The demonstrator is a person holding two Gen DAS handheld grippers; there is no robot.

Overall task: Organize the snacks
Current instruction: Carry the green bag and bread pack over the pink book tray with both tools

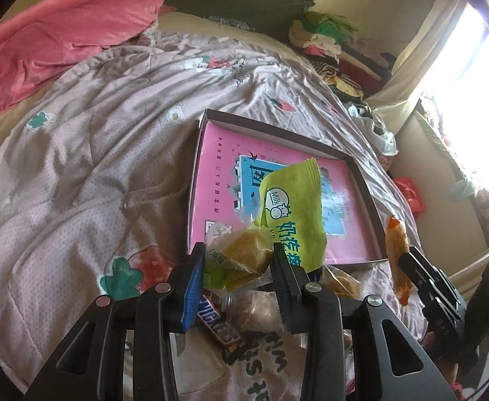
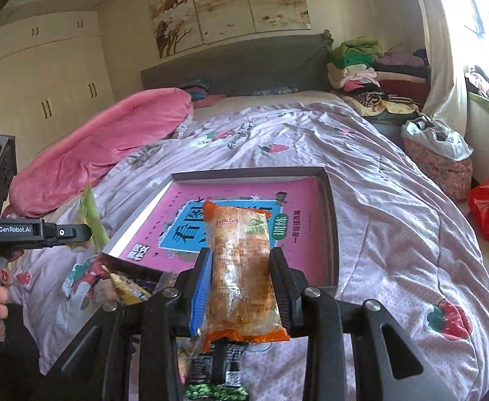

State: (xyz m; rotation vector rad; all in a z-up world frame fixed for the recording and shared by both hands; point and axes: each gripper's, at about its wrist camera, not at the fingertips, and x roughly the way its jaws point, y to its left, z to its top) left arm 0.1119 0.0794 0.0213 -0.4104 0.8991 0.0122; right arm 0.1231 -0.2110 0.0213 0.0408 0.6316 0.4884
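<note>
My left gripper [image 1: 237, 260] is shut on a cake in a green and clear milk wrapper [image 1: 291, 207], held just above the near edge of a shallow dark box [image 1: 361, 180]. A pink book [image 1: 211, 167] lies in that box on the bed. My right gripper [image 2: 241, 260] is shut on a long orange-wrapped snack [image 2: 241, 267], which stands upright over the near edge of the same box [image 2: 331, 220]. In the right wrist view the left gripper [image 2: 87, 230] shows at the left with its green wrapper [image 2: 92, 217]. The left wrist view shows the right gripper [image 1: 411, 264] and its orange snack [image 1: 396, 244].
Loose snacks lie on the quilt near me: a Snickers bar [image 1: 214, 320], a yellow packet [image 2: 127, 287], a green pea pack [image 2: 217, 392]. A hand with red nails [image 2: 0, 287] holds the left tool. A pink blanket [image 2: 94, 153], a clothes pile [image 2: 361, 70] and a red bag [image 2: 488, 204] ring the bed.
</note>
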